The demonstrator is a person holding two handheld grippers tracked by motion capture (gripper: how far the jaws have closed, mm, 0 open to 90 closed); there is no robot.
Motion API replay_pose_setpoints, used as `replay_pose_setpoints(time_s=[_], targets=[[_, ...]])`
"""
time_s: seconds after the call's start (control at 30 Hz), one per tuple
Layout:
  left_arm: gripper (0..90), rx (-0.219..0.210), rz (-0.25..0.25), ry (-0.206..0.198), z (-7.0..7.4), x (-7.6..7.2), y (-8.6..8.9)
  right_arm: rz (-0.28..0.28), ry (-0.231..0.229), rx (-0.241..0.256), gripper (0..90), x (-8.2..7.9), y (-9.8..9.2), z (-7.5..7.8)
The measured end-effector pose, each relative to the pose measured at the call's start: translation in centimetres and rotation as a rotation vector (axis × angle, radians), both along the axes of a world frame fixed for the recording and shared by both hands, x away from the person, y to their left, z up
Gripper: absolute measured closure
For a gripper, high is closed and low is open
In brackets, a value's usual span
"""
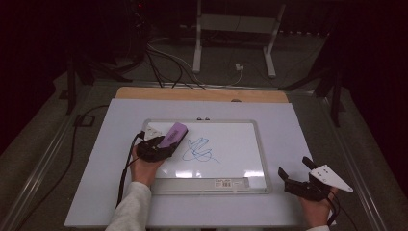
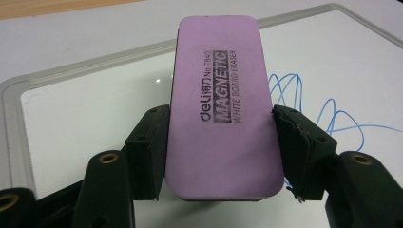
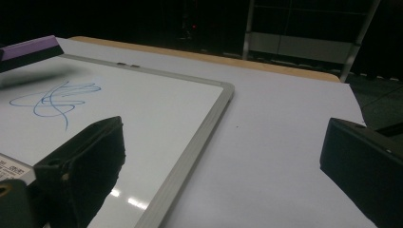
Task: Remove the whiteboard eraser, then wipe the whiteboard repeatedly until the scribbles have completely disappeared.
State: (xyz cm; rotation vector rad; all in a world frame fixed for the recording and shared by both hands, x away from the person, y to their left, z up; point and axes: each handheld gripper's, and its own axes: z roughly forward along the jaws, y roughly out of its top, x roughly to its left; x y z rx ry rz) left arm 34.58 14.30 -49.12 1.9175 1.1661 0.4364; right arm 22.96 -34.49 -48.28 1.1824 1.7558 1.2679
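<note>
A whiteboard (image 1: 250,126) with a grey frame lies on the white table sheet, with a blue scribble (image 1: 199,150) near its middle. My left gripper (image 1: 163,143) is shut on a purple whiteboard eraser (image 2: 221,102), held just above the board's left part, left of the blue scribble (image 2: 328,111). The eraser (image 1: 173,134) points toward the far right. My right gripper (image 1: 294,172) stands open off the board's near right corner, nothing between its jaws. In the right gripper view the eraser (image 3: 31,50) hangs at the far left over the whiteboard (image 3: 157,109), near the scribble (image 3: 57,99).
A label strip (image 1: 226,183) runs along the board's near edge. The white sheet (image 1: 288,130) covers a wooden table whose far edge (image 1: 202,94) shows. Beyond it stand a metal frame (image 1: 235,33) and cables (image 1: 168,62) on the dark floor.
</note>
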Motion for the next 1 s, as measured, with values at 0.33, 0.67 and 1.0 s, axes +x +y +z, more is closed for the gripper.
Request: replay_pose_setpoints(time_s=[0.33,0.67,1.0], targets=[[41.7,0.02,-0.014,0.014,-0.5,0.3,-0.9,-0.002,0.002,-0.002,1.7,0.0,0.0,0.0],[41.7,0.053,-0.018,0.036,-1.0,0.3,-1.3,-0.005,0.001,0.002,1.7,0.0,-0.1,0.0],[36.7,0.077,-0.002,0.084,-1.5,0.6,-1.5,-0.006,0.0,-0.002,1.8,-0.1,-0.1,0.0]])
